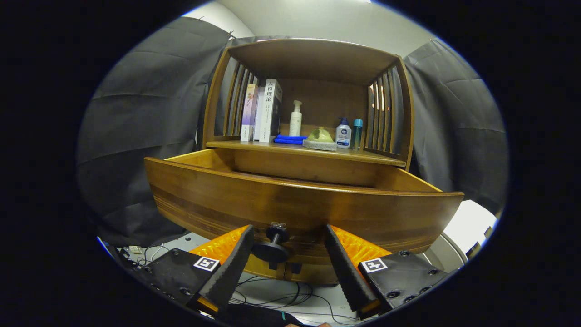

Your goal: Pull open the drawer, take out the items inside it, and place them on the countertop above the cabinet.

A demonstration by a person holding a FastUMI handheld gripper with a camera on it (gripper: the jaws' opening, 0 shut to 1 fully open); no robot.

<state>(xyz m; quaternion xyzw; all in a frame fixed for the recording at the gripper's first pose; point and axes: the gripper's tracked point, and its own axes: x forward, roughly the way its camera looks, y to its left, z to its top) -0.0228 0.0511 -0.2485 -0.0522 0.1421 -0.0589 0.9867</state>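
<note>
The wooden drawer stands pulled out of the cabinet, its curved front panel facing me. Its dark round knob sits between my fingers, close to the left one, with a wide gap on the right. My gripper is open, and neither finger presses on the knob. The drawer's inside is hidden behind its front panel. Above it lies the cabinet's countertop, a shelf with slatted side walls.
On the countertop stand three books, a white pump bottle, a blue cloth, a green soap dish, a small blue-and-white bottle and a teal tube. Cables trail on the floor below the drawer.
</note>
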